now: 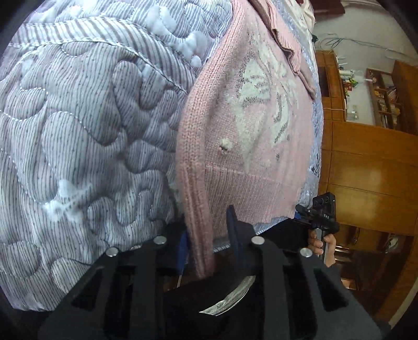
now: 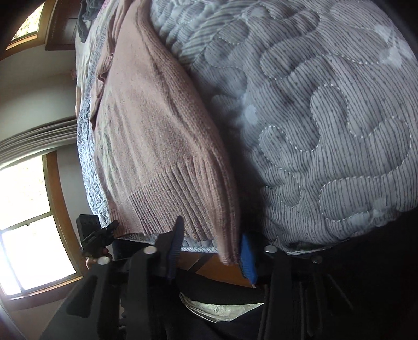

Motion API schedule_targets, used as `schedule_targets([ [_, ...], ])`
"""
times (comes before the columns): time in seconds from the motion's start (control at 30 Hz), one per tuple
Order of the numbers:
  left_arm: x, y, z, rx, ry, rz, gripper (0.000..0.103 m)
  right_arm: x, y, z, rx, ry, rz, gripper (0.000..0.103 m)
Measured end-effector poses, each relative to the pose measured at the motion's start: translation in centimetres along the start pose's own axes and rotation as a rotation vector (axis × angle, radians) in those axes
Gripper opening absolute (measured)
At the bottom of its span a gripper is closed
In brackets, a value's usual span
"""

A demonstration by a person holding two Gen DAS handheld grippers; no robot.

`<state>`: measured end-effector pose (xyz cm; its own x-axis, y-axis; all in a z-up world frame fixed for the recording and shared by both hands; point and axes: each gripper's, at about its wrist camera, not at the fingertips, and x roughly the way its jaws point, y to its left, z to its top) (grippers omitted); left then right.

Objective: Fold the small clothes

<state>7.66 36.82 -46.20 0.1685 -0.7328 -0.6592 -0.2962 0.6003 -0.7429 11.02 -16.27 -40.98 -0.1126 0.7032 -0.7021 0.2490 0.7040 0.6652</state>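
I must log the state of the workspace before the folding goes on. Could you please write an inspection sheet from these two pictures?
Surface: quilted striped bedspread, wrinkled, covers the bed.
Job's things: pink knitted sweater with a white pattern lies flat on the bedspread; its ribbed hem is at the near edge of the bed.
Clutter: a second pink garment bunched beyond the sweater; a dark cloth at the far end.
Grippers: left hand-held gripper open, jaws around a hem corner; right hand-held gripper open, the other corner between its jaws.
Cables: thin wires on the far wall.
Surroundings: wooden cabinets, shelves, bright window, curtain.
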Motion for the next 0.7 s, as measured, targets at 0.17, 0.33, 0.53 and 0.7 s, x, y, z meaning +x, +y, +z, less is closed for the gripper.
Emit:
schedule_targets([
  [0.17,-1.8,-0.6,-1.0,-0.023,-0.080,-0.051,0.007,-1.5,1.3,-1.3,-0.043,-0.055,0.048,0.010],
  [0.33,-4.4,-2.8,-1.7,-0.036,-0.168,-0.167,0.007,-4.8,2.4,-2.1,-0.039,-0.124,0.169,0.009],
  [0.53,-7.0,-5.4,-0.6,-0.052,-0.236,-0.277,0.007,-8.2,4.7,-1.4,-0.042,-0.198,0.283,0.009],
  [0.7,-8.6,-7.2,1.6,-0.087,-0.277,-0.330,0.007,-10.1,7.4,0.6,-0.055,-0.249,0.327,0.009],
])
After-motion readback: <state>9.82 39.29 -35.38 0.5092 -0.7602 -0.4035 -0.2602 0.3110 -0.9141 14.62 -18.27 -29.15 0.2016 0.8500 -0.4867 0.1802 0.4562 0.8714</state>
